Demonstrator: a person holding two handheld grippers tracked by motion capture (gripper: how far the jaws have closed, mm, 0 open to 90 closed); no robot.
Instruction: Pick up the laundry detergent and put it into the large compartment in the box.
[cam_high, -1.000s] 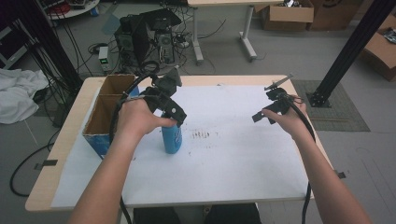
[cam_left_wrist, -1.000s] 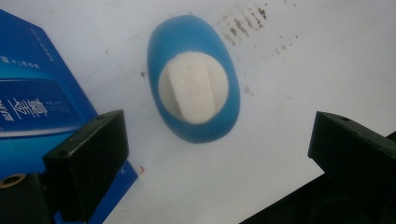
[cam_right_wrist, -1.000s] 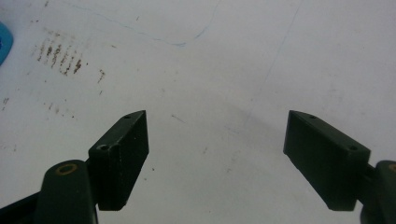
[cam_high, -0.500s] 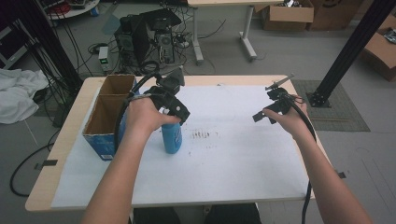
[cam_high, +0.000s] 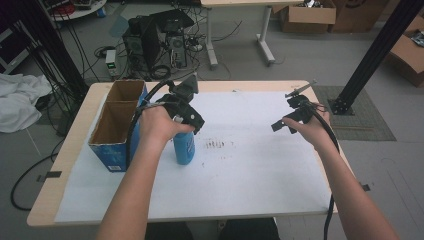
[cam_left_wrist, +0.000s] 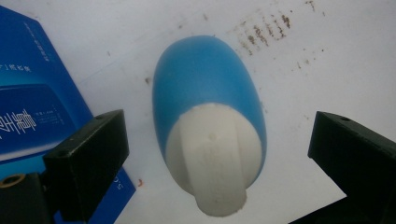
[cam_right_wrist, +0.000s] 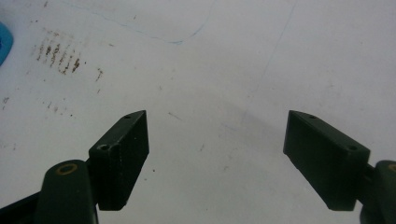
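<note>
Left claw poised over upright blue bottle

Centre-left of the high view, the bottle stands on the worktop beside the box, directly beneath the spread left claw, its long axis vertical. Centre-right, the right claw hangs spread, well apart.

A blue bottle with a white cap stands upright on the white sheet, left of the table's middle. It sits just right of the blue box's near end, with a patch of brown specks on the sheet to its right. From above, its rounded blue shoulder narrows to the ridged cap.
</note>
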